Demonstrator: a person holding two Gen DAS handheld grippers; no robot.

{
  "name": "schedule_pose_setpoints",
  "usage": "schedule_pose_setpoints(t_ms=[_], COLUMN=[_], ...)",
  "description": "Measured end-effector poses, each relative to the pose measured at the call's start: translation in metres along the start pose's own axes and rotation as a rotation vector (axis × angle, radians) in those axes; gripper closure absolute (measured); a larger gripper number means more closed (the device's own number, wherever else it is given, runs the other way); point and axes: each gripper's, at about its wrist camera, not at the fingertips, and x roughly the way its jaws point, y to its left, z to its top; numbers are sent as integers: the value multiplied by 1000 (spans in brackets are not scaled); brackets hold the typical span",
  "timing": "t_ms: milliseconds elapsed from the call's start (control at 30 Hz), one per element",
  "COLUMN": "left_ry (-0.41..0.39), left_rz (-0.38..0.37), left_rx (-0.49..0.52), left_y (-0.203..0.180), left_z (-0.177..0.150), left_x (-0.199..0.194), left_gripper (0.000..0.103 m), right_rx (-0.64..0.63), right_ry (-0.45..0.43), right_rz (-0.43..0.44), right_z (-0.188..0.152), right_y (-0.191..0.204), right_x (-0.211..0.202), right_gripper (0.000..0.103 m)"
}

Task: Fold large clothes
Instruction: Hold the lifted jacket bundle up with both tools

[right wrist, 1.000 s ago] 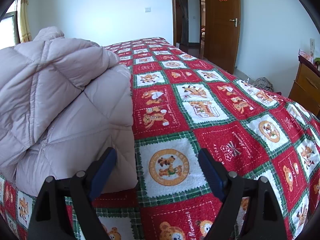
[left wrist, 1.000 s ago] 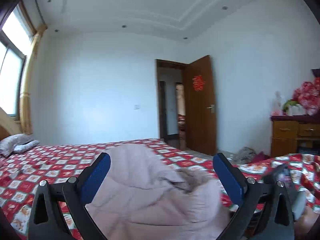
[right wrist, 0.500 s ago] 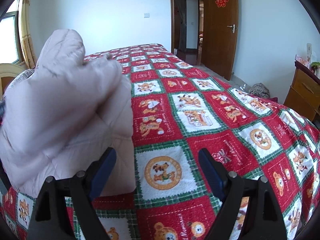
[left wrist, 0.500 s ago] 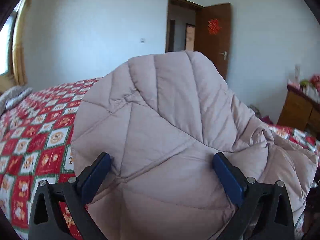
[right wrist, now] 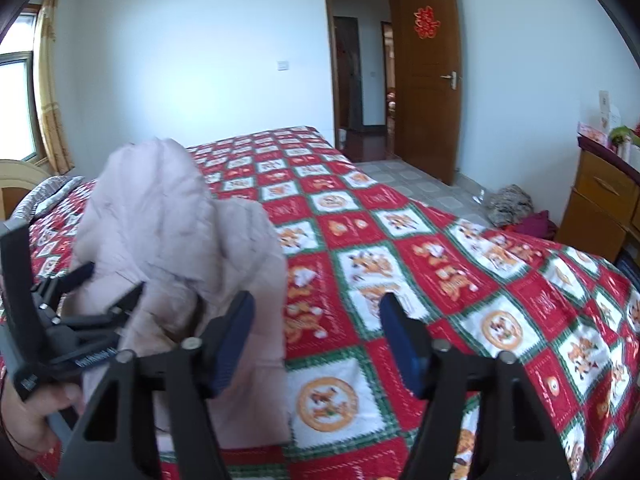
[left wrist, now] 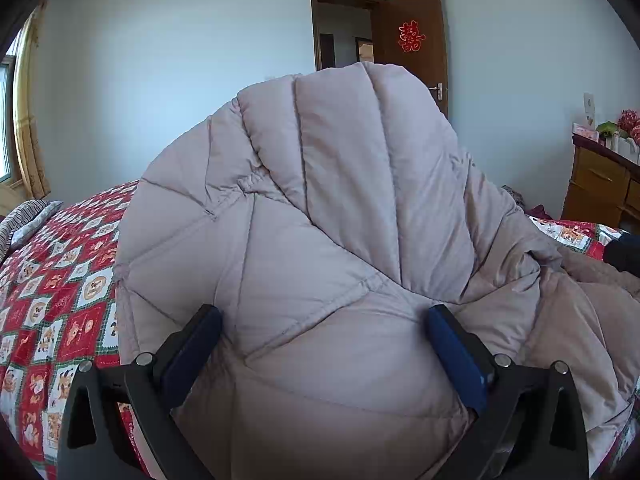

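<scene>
The left gripper (left wrist: 322, 344) is spread wide, the coat (left wrist: 340, 240) bulging between its fingers, unpinched. The right gripper (right wrist: 316, 336), closing on nothing, has the coat (right wrist: 180, 240) just left.

right hand-held gripper (right wrist: 316, 344) closing beside quilted coat (right wrist: 176, 240), bedspread (right wrist: 440, 264) beneath.

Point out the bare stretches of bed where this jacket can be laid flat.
The red checked cartoon bedspread lies bare from the pale pink quilted down jacket across to the bed's right edge and back toward the open brown door. The near left is crowded: jacket heaped between the left gripper jaws. The right gripper jaws are closing on nothing.
</scene>
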Motion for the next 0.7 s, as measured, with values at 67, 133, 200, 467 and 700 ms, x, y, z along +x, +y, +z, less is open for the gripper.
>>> schedule_pose_setpoints(t_ms=[67,133,200,467,700], left_ry=[-2,-7,-7,10,-63], left_rz=[2,5,4,19,108], left_rx=[8,13,12,-33,-96], left_y=[0,-1,-2,17,46], left_z=[1,0,0,10,29], left_x=[0,0,-1,-21,-39], left_gripper=[1,1,1,1,1], right_rx=[-1,-15,-44,-48,-39], right_ry=[-18,-43,-58,149,221], right_rz=[37,62,87,66,70], right_z=[7,14,19,-10,-36], right_y=[10,23,39,42,22], right_x=[-5,-9,-10,57,77], right_gripper=[39,39,39,67,67])
